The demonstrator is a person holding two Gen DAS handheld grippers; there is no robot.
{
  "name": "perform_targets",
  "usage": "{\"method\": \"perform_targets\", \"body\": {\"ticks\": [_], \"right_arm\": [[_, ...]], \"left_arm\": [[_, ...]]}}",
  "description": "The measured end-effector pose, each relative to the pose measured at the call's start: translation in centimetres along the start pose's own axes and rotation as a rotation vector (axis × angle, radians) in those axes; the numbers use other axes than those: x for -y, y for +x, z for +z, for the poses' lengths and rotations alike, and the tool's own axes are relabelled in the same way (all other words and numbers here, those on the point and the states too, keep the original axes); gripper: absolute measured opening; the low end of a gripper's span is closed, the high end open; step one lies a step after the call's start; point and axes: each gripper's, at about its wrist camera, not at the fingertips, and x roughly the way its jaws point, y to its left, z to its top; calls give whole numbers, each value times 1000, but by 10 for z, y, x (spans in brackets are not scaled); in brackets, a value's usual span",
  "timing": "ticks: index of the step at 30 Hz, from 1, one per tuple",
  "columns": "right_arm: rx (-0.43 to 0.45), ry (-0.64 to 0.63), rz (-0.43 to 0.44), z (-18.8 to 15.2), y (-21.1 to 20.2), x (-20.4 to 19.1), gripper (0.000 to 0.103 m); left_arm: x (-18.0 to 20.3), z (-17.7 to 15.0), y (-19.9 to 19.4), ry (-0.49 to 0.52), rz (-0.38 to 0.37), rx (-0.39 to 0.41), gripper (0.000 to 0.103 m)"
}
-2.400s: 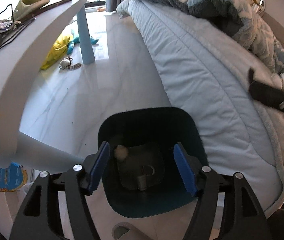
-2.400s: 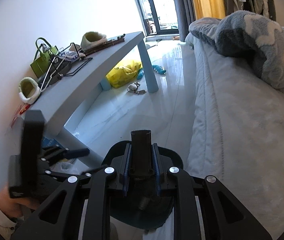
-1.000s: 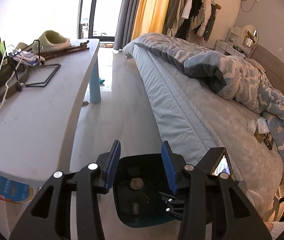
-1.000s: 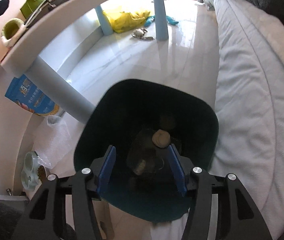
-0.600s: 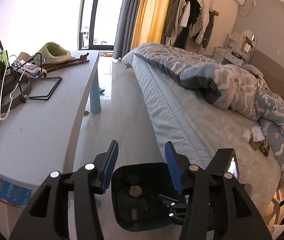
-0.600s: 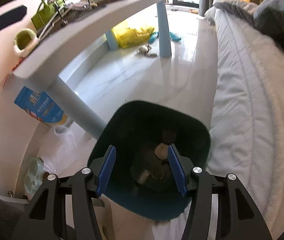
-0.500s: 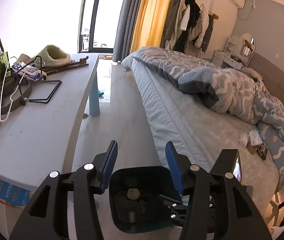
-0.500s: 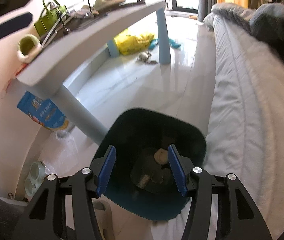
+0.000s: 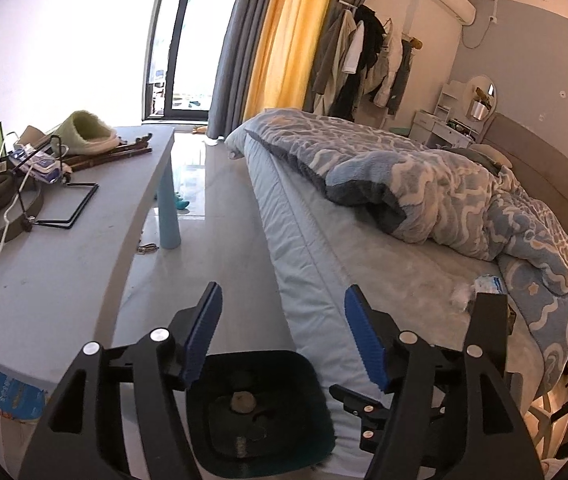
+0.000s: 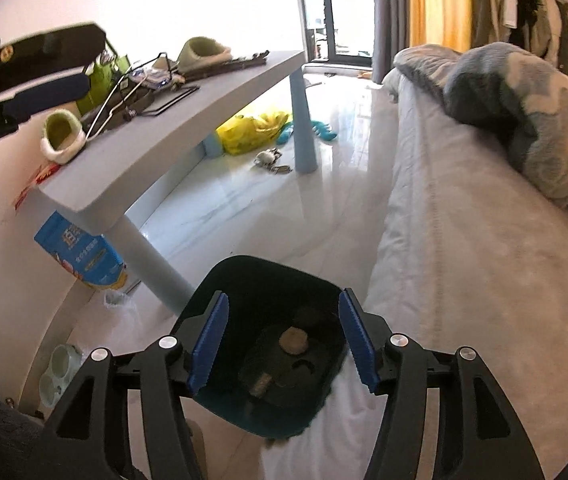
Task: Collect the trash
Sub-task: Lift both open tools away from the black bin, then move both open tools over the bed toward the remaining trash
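Note:
A dark teal trash bin (image 9: 316, 392) (image 10: 324, 280) stands on the floor between the bed and the table, with a crumpled wad (image 9: 242, 401) (image 10: 294, 340) and other bits inside. My left gripper (image 9: 281, 336) is open and empty, high above the bin. My right gripper (image 10: 281, 340) is open and empty, over the bin's mouth; its body shows at the lower right of the left wrist view (image 9: 484, 344). White crumpled tissue (image 9: 462, 296) and a small blue-white packet (image 9: 490, 282) lie on the bed near the quilt.
A grey table (image 9: 63, 264) (image 10: 187, 128) on the left holds green slippers (image 9: 83, 130), a green bag, a wire stand and cables. A yellow bag (image 10: 253, 128) and keys (image 10: 269, 160) lie under it. A blue packet (image 10: 79, 256) leans by the table leg. The bed (image 9: 364, 248) fills the right.
The right gripper opened and dropped the dark item it held into the bin. Both grippers have risen and tilted up, so the bin sits lower and smaller in view.

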Motion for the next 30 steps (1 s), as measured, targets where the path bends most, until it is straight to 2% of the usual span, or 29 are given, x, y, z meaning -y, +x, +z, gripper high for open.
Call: {"method": "perform_targets", "body": {"ticks": [2, 12, 22, 30], "right_arm": [[15, 9, -10, 0, -8, 9, 60], [69, 54, -78, -1, -44, 52, 67], [95, 99, -135, -16, -69, 94, 70], [110, 136, -178, -33, -87, 128, 75]], "left_arm": [[7, 0, 3, 1, -4, 0, 71], [47, 3, 16, 15, -59, 4, 76], [84, -2, 31, 61, -103, -7, 83], [111, -6, 41, 92, -129, -12, 85]]}}
